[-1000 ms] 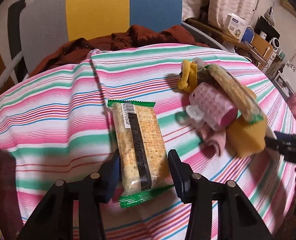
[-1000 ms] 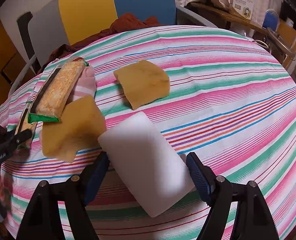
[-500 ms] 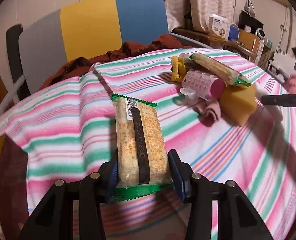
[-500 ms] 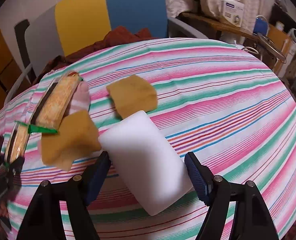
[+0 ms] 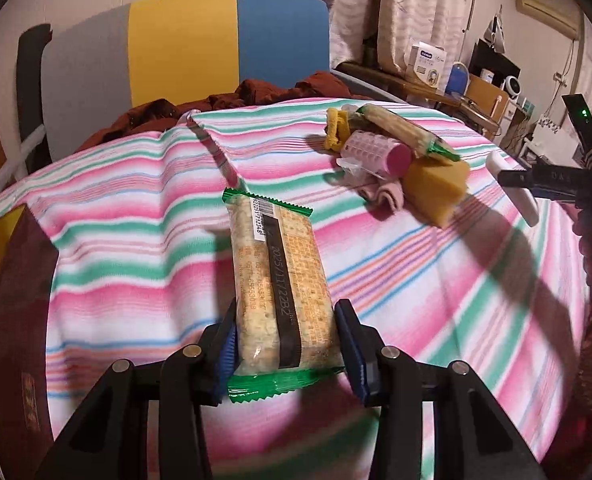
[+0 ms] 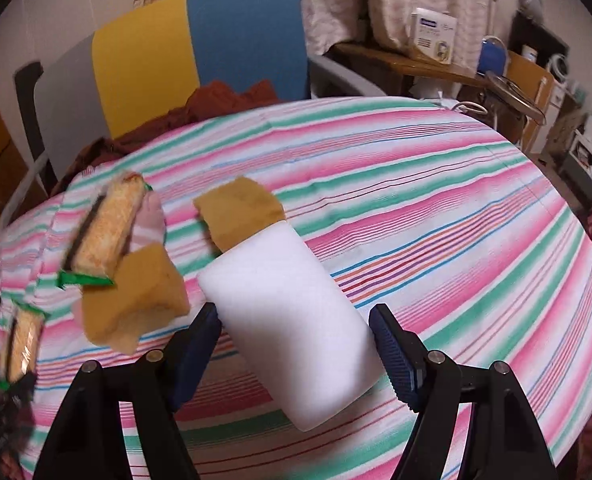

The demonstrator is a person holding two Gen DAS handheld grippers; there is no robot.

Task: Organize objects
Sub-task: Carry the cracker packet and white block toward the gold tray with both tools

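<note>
While both grippers carry a load above the striped cloth (image 6: 436, 208), I read this as the transport step of the sorting job. My left gripper (image 5: 286, 344) holds a cracker pack (image 5: 280, 280) by its near end; the jaws are closing on it, and both pads touch its sides. The pack juts forward, clear of the cloth. My right gripper (image 6: 294, 344) holds a white block (image 6: 292, 320), clamped at mid length; the left pad presses its side, and the right pad appears to touch it, though blur at that edge leaves this uncertain.

A pile (image 5: 392, 160) lies on the cloth ahead of the left gripper: a second pack (image 6: 108, 228), a pink roller (image 5: 376, 152), a yellow sponge (image 5: 436, 184), pink cloth and a yellow item. Another sponge (image 6: 240, 208) lies apart, just beyond the block.

Next move, as I judge it: select a group for each load, most likely pack beside pack, lower until the load rests on the cloth, then release. The pack is held near one end only, so it must be kept level.

Hidden or unclear: no bin or tray is visible. The lower pile items overlap. The left view's left edge is cut off by a dark object I cannot identify.
</note>
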